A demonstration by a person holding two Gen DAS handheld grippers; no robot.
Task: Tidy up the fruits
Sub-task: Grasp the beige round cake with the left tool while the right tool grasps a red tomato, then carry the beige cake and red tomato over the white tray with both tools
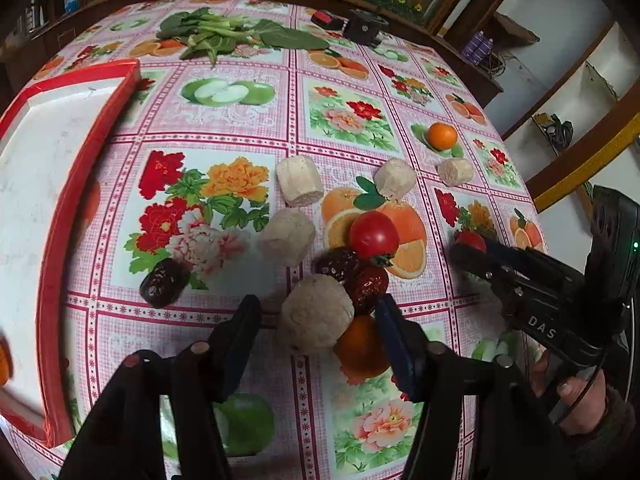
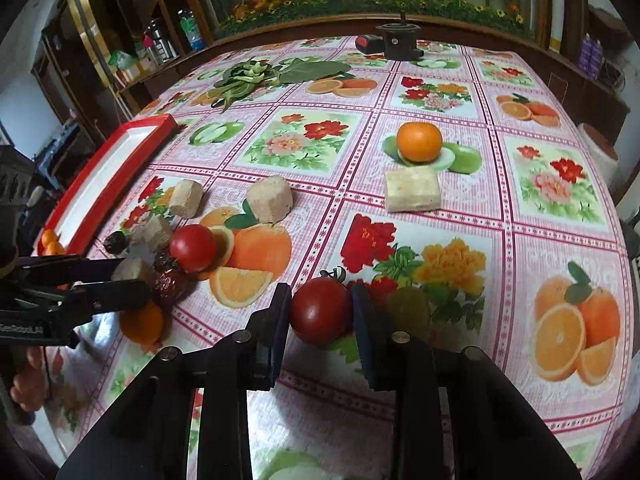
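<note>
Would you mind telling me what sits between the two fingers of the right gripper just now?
A dark red tomato sits between the fingers of the right gripper, with its green stem up, resting on the tablecloth; the right wrist view shows this.

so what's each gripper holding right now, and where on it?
Right gripper: dark red tomato, fingers at its two sides. Left gripper: nothing held, open around a beige chunk.

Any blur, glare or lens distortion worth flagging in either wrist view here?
Left wrist view: strong fisheye bend along the red-rimmed white tray, whose near corner smears with blur; the round red tomato is sharp. Right wrist view: sharp centre, dark red tomato crisp between the right hand-held gripper fingers, and the glossy floral tablecloth shows soft sheen.
</note>
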